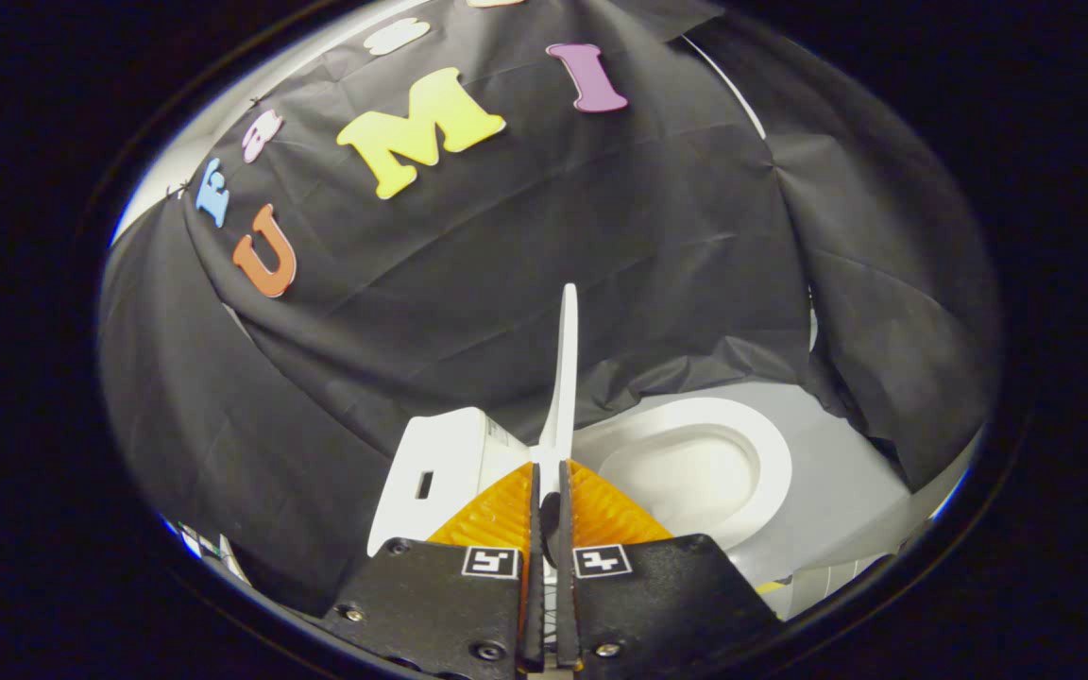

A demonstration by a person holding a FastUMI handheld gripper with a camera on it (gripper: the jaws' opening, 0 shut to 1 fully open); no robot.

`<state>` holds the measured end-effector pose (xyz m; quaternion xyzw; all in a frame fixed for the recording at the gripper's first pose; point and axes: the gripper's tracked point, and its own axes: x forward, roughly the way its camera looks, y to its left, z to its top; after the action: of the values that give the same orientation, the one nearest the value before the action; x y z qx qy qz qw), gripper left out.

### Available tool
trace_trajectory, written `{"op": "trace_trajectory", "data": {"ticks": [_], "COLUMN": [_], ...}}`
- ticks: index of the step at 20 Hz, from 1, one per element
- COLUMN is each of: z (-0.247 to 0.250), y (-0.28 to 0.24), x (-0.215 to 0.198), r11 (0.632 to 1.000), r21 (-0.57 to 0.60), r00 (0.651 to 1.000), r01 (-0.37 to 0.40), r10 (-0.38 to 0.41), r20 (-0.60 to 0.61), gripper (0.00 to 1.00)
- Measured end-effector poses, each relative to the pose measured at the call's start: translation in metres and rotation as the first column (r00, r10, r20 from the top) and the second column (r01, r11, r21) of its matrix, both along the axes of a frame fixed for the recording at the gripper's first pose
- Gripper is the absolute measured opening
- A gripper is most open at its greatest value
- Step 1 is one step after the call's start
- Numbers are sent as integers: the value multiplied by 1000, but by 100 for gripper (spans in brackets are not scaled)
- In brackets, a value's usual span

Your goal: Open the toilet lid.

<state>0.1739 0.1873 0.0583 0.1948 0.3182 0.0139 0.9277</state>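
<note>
The white toilet lid [567, 368] stands up on edge, seen as a thin blade rising straight ahead of the fingers. My gripper [551, 472] is shut on the lid's lower edge, one finger on each side of it. To the right of the lid lies the white toilet seat [752, 444] with the open bowl [686, 477] inside it. On the other side of the lid sits the white tank block [440, 463] with a small dark slot.
Black cloth hangs close behind and around the toilet. A grey floor [846, 482] lies under the seat on the right. Small mixed items show past the cloth at the lower left [199, 543].
</note>
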Motion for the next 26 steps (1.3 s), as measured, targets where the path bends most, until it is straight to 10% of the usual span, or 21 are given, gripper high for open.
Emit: {"op": "trace_trajectory", "data": {"ticks": [26], "z": [20], "y": [153], "x": [7], "r11": [981], "r21": [-45], "r00": [981], "r01": [-186], "r10": [188], "r20": [48], "gripper": [9]}}
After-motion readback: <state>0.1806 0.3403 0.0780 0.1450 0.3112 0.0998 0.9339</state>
